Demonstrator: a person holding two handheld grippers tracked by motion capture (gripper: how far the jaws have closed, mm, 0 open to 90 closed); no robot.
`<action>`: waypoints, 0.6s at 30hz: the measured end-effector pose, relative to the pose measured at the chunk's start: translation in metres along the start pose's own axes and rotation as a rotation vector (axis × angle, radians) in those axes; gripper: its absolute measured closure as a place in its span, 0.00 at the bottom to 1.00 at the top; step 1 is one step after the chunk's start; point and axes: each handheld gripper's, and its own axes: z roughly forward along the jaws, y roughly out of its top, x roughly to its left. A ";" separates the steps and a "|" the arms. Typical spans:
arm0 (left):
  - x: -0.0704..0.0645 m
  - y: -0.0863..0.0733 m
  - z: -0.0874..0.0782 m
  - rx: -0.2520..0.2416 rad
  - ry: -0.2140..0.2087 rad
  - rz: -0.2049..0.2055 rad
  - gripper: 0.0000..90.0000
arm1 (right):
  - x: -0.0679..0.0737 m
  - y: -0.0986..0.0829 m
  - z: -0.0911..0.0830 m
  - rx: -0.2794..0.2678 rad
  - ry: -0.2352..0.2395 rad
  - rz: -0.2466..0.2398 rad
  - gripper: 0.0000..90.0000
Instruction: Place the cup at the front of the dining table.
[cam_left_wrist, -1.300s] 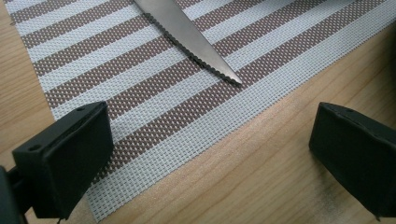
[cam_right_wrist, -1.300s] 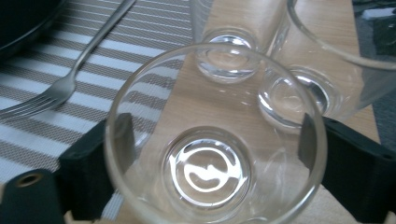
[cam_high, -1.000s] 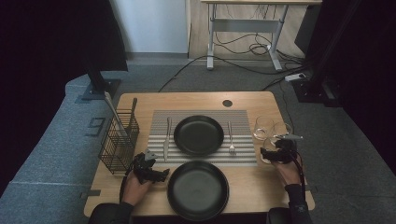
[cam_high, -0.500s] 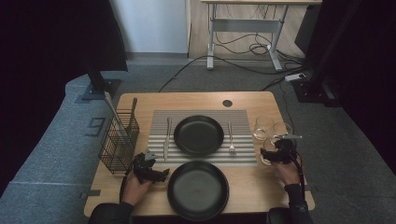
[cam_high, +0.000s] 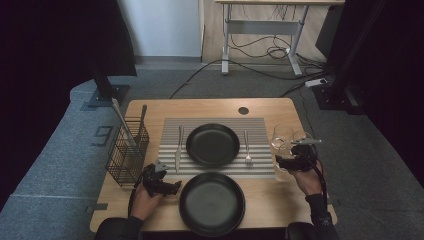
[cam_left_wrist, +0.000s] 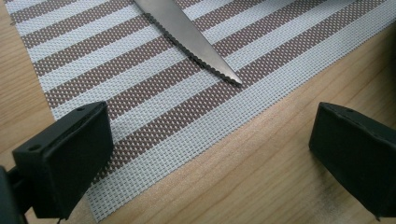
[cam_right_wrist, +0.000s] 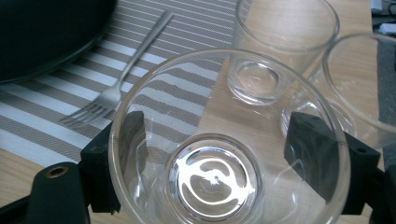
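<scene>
Nothing much moved since earlier frames; both hands stay put. Near plate (cam_high: 212, 203) sits at front edge of table (cam_high: 150, 112). Left gripper (cam_high: 165, 184) rests beside it, jaws wide apart, holding nothing, knife (cam_left_wrist: 187, 32) tip just ahead on striped mat (cam_left_wrist: 140, 107). Right gripper (cam_right_wrist: 215, 168) has jaws around glass (cam_right_wrist: 224, 140), right of mat. Fork (cam_right_wrist: 116, 88) lies near. Two more glasses (cam_right_wrist: 280, 42) stand just behind.
</scene>
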 end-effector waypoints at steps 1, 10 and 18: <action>0.000 0.000 0.000 0.000 0.000 0.000 0.00 | 0.001 0.002 -0.001 0.000 0.005 -0.006 0.21; 0.000 0.000 0.000 0.001 0.000 0.000 0.00 | 0.013 0.021 -0.009 -0.007 0.053 -0.046 0.21; 0.000 0.000 0.000 0.001 0.000 0.000 0.00 | 0.024 0.032 -0.010 -0.007 0.092 -0.070 0.21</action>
